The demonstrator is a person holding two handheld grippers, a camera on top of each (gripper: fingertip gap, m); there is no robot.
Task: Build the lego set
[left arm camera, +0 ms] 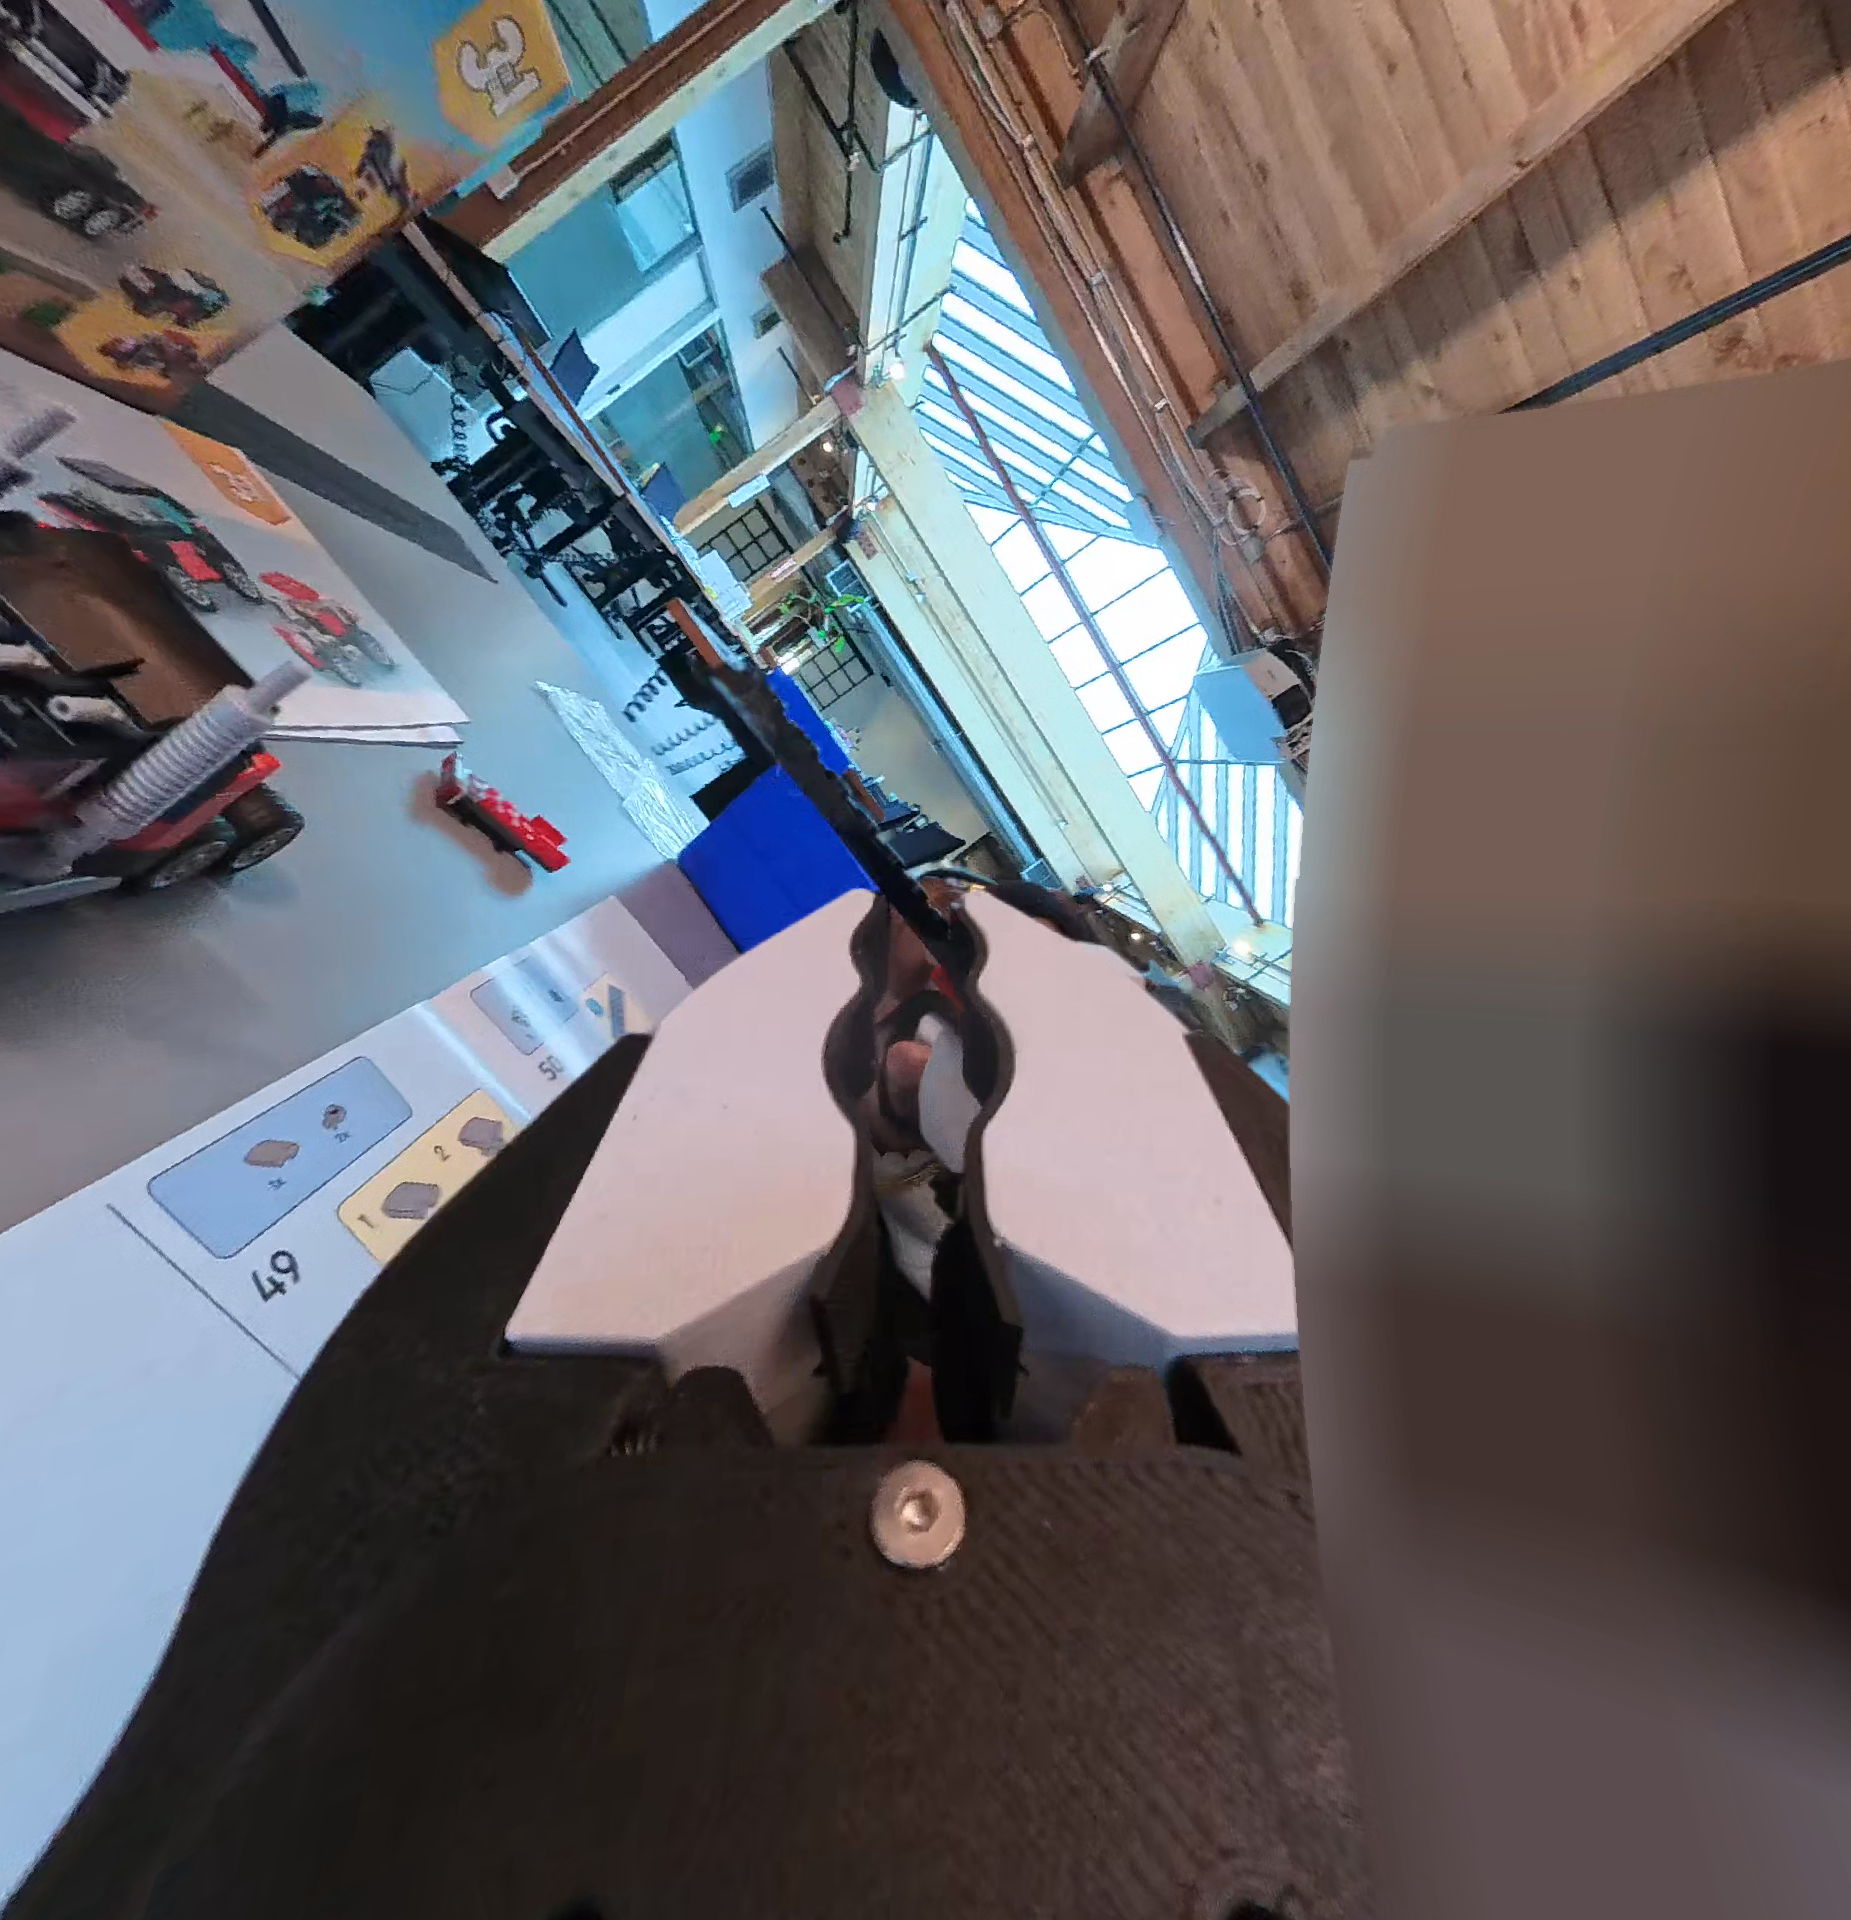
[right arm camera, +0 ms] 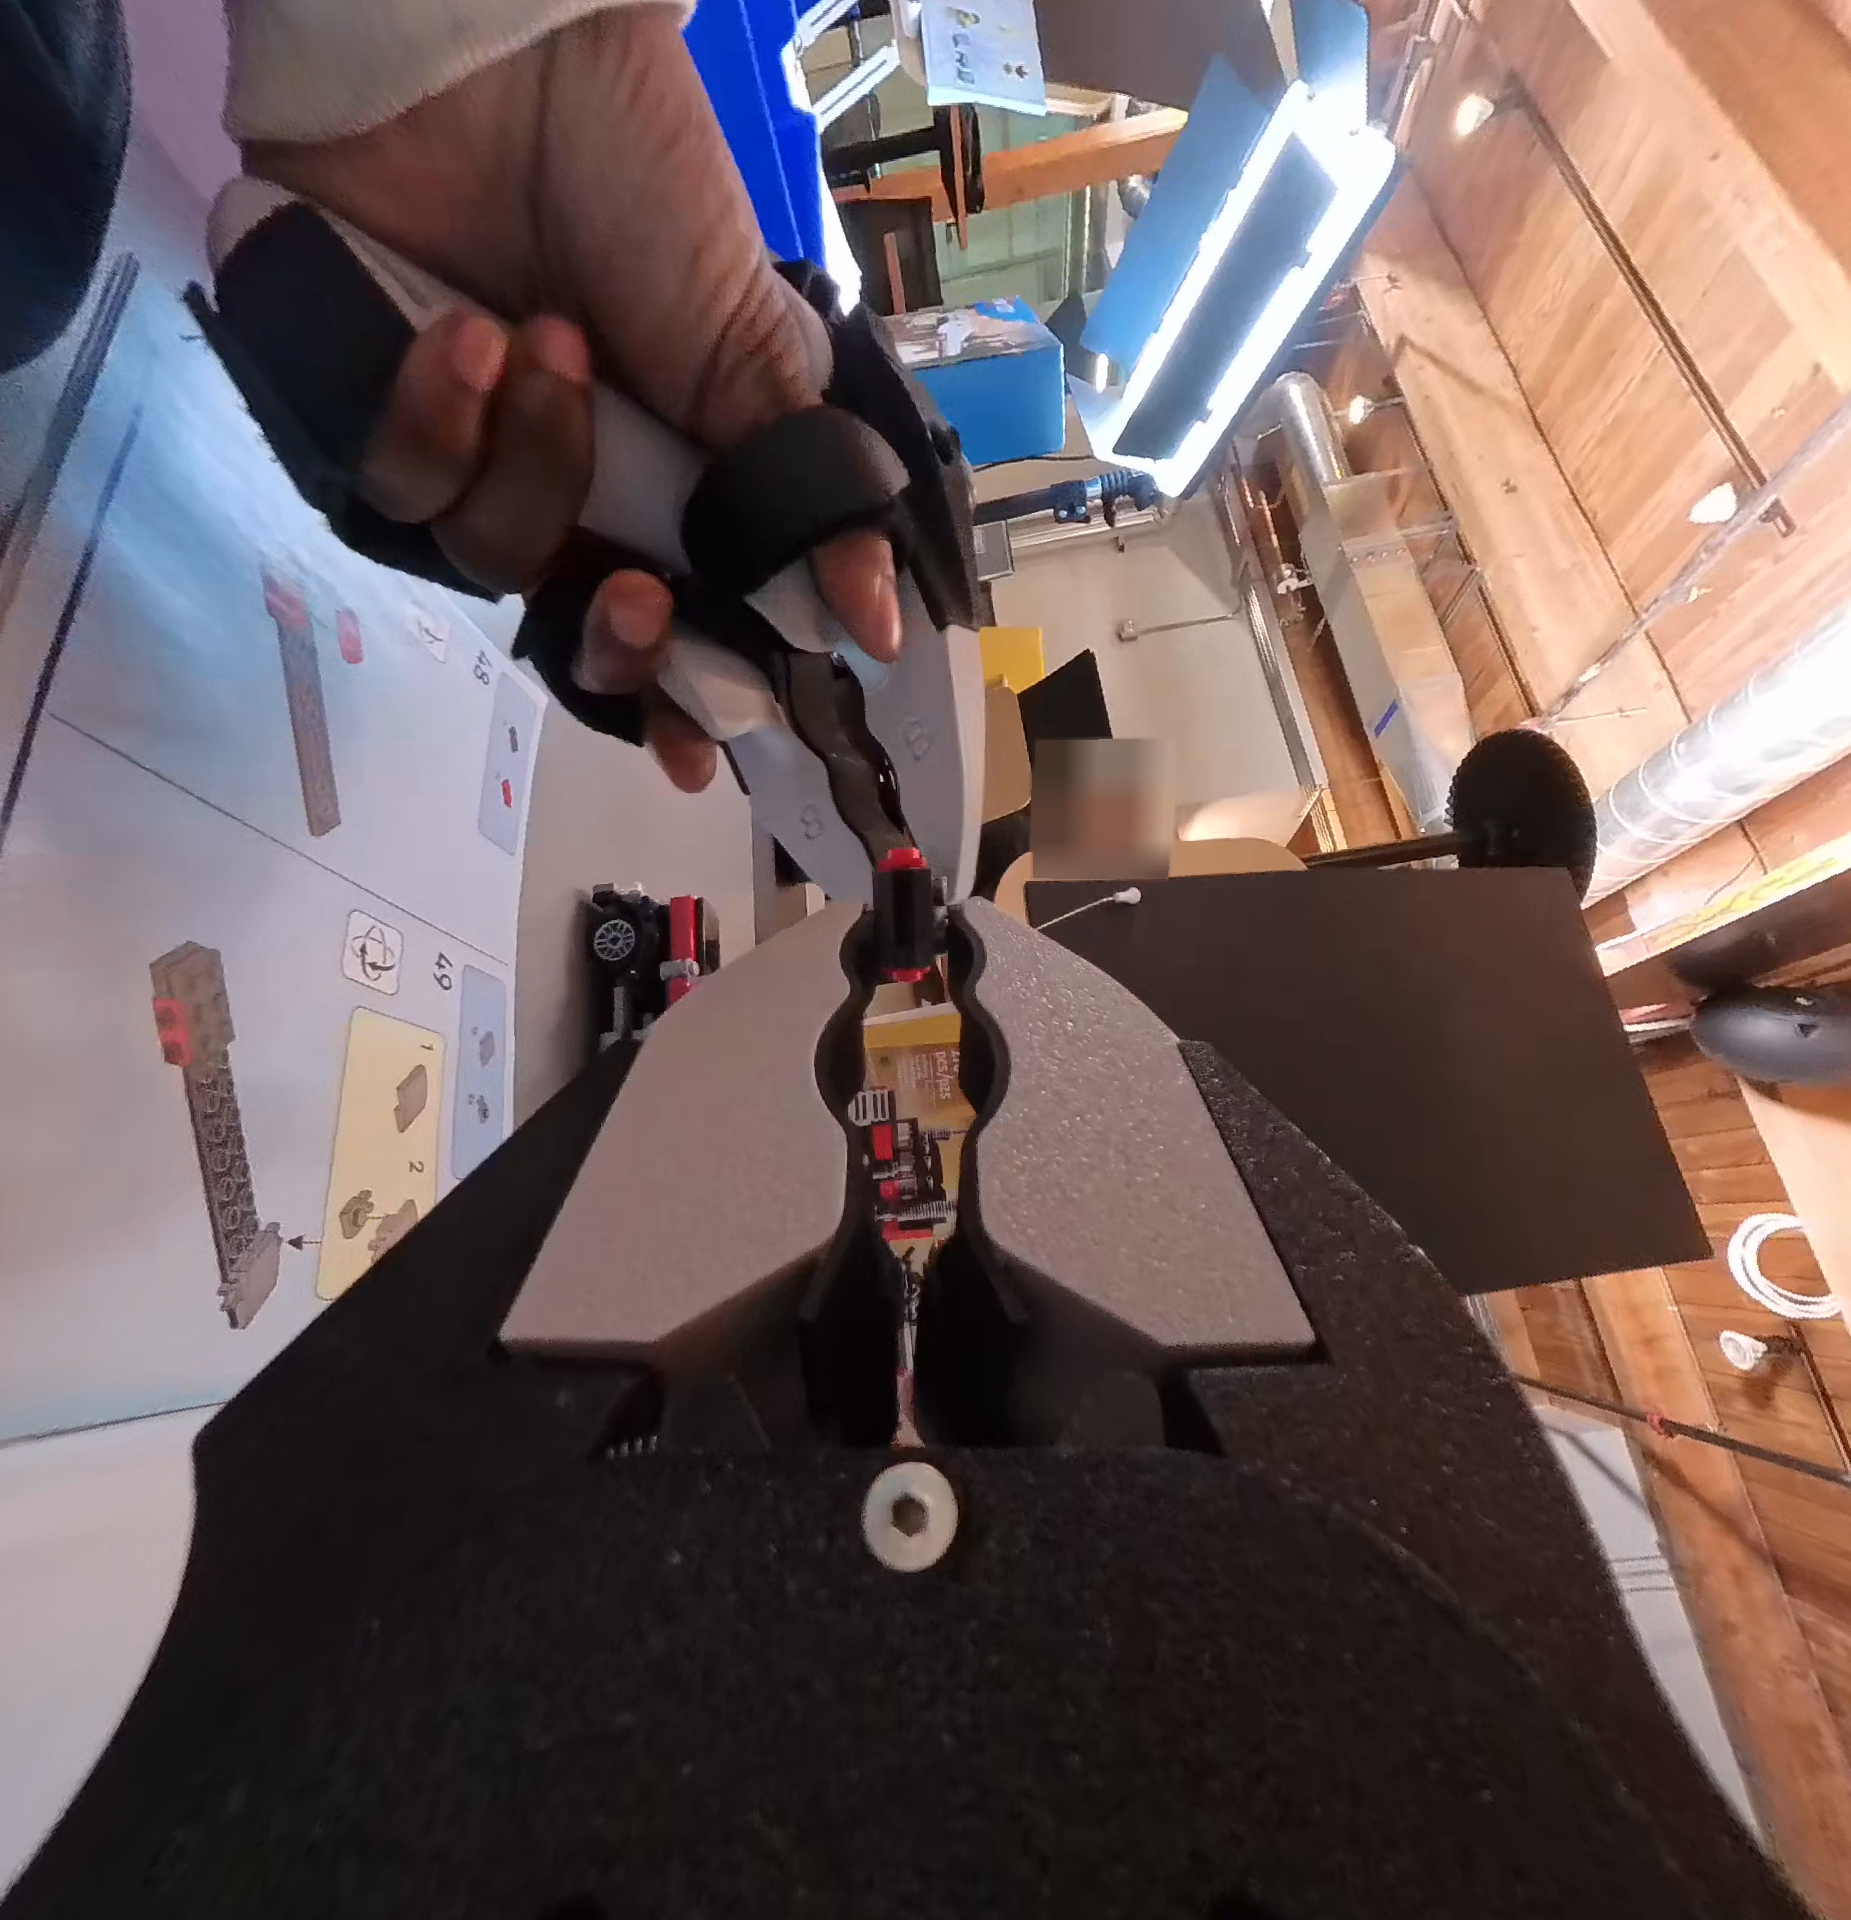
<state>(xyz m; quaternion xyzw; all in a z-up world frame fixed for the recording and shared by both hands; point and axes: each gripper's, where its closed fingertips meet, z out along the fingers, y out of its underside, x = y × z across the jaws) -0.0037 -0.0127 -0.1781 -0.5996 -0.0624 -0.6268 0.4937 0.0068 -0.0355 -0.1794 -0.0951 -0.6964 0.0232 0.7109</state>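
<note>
My left gripper (left arm camera: 921, 914) is shut on a long, thin black lego piece (left arm camera: 786, 758) that sticks out past the fingertips, up and to the left. In the right wrist view a hand (right arm camera: 588, 312) holds the left gripper (right arm camera: 895, 831), which comes down from the upper left. My right gripper (right arm camera: 905, 925) is shut on a small black and red lego piece (right arm camera: 905, 904) at its fingertips. The two grippers meet tip to tip at this piece, raised above the table. I cannot tell how the two pieces join.
A red and black lego truck (left arm camera: 142, 800) stands on the grey table, also in the right wrist view (right arm camera: 640, 956). A small red assembly (left arm camera: 500, 810) lies beside it. The open instruction booklet (left arm camera: 225, 1247) (right arm camera: 225, 831) lies below the grippers. A lego box (left arm camera: 225, 156) stands behind. Only a small space, under 4 cm, lies between the two pairs of fingers.
</note>
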